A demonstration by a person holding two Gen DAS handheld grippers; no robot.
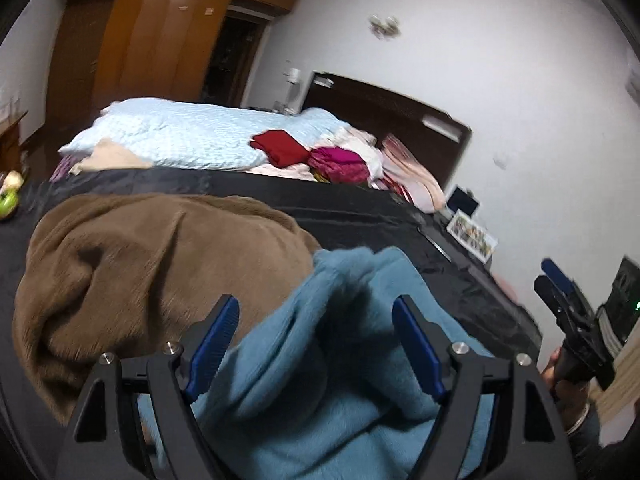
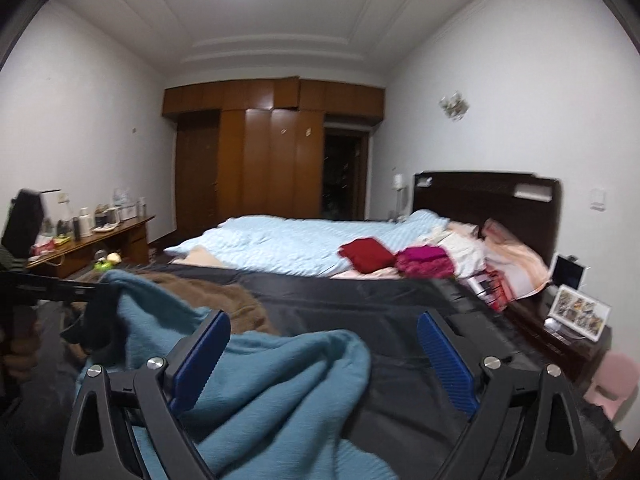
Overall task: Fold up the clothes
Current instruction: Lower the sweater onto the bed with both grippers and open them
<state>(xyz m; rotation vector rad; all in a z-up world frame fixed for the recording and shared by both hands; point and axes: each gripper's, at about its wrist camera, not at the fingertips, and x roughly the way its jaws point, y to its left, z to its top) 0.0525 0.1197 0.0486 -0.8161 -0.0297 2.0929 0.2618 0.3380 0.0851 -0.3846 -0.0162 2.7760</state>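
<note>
Where the black sheet [image 1: 360, 208] covers the near part of the bed, a teal fleece garment [image 1: 332, 360] lies bunched in soft, deep folds at the near edge, its nap fuzzy and its shape impossible to read as sleeves or body. Just beside it, toward the bed's left side, a brown fleece garment [image 1: 132, 264] sits in a rumpled heap, touching the teal one along one side.

The left gripper [image 1: 316, 344] has its blue fingers [image 1: 212, 344] spread wide apart, with a raised ridge of the teal fleece standing between them; neither pad visibly presses the cloth. In the right wrist view the right gripper [image 2: 324, 360] is likewise spread open, its left finger over the teal fleece garment [image 2: 272, 392] and its right finger over bare black sheet [image 2: 400, 304]. Whether either finger touches the fabric, I cannot tell.

From the left camera, the right gripper [image 1: 560, 280] appears off the bed's right edge, held by a hand [image 1: 568, 388] that is mostly cut off by the frame. From the right camera, the left gripper's body is a dark blur at the left edge, half buried behind the teal folds.

Farther up the bed lie a pale blue quilt [image 2: 296, 240], a folded red garment [image 2: 366, 254] and a magenta one [image 2: 424, 262]; both views are smeared with motion blur.
</note>
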